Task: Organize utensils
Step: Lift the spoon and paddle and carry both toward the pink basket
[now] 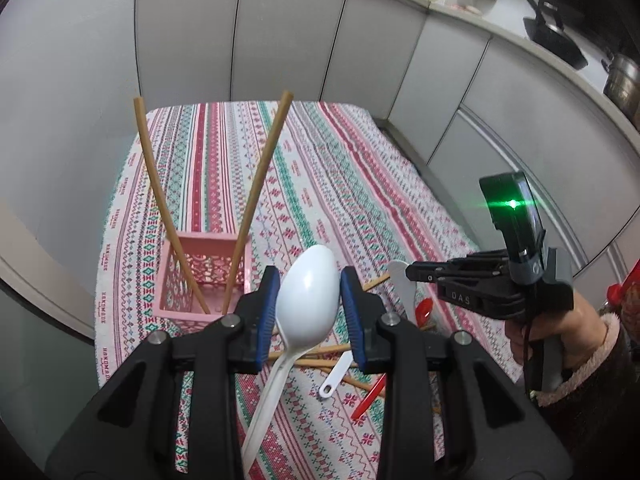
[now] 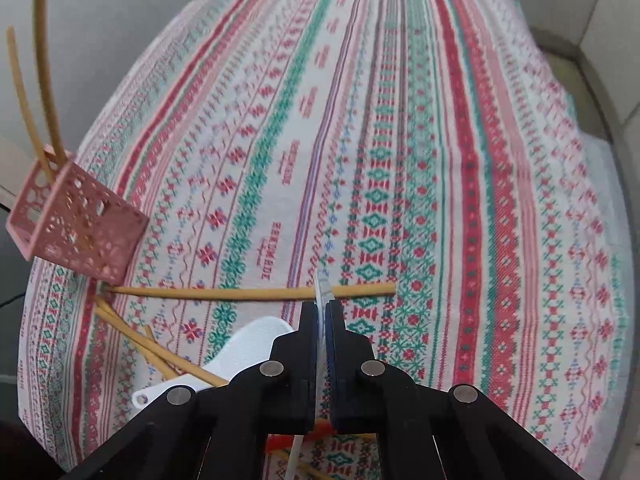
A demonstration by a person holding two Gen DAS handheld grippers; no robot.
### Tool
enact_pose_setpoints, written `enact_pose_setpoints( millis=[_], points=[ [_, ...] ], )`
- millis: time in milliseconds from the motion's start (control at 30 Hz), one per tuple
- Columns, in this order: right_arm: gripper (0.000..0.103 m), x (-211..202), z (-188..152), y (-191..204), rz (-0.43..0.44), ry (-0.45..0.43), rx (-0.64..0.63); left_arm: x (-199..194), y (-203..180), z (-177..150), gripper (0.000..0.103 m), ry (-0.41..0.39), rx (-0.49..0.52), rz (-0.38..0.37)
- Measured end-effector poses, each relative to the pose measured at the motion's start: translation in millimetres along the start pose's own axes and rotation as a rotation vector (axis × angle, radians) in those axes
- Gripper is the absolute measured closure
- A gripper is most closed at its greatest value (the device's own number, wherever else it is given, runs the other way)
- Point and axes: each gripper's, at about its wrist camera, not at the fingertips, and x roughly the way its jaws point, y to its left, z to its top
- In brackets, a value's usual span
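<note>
On striped tablecloth [image 2: 400, 120], left tongs [image 1: 308, 292] grasping white spoon [image 1: 308, 292], right tongs [image 2: 322, 316] clenched on white utensil [image 2: 322, 288].

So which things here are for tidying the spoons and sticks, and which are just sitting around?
For the job:
white spoon in the left gripper
thin white utensil in the right gripper
pink basket
loose chopsticks
red spoon

Just around:
frying pan
steel pot

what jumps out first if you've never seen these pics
The white spoon stands out first, its bowl gripped between the blue pads of the left tool, low in the middle of the left wrist view. Behind it to the left, two chopsticks fan out of a pink basket on the striped tablecloth. The right tool is clamped on a thin white utensil.
</note>
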Motion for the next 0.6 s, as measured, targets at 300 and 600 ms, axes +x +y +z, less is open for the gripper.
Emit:
enact_pose_setpoints(
  millis=[300, 600],
  points=[
    [0.101, -51.5, 6.7, 14.3, 0.005, -0.199, 0.01, -32.5, 26.4, 13.5, 0.07, -0.171, -0.118, -0.069],
    [0.101, -93.8, 11.7, 42.8, 0.098, -0.4, 0.017, -39.9, 71.5, 31.3, 0.07, -0.427, -0.25, -0.107]
  ],
)
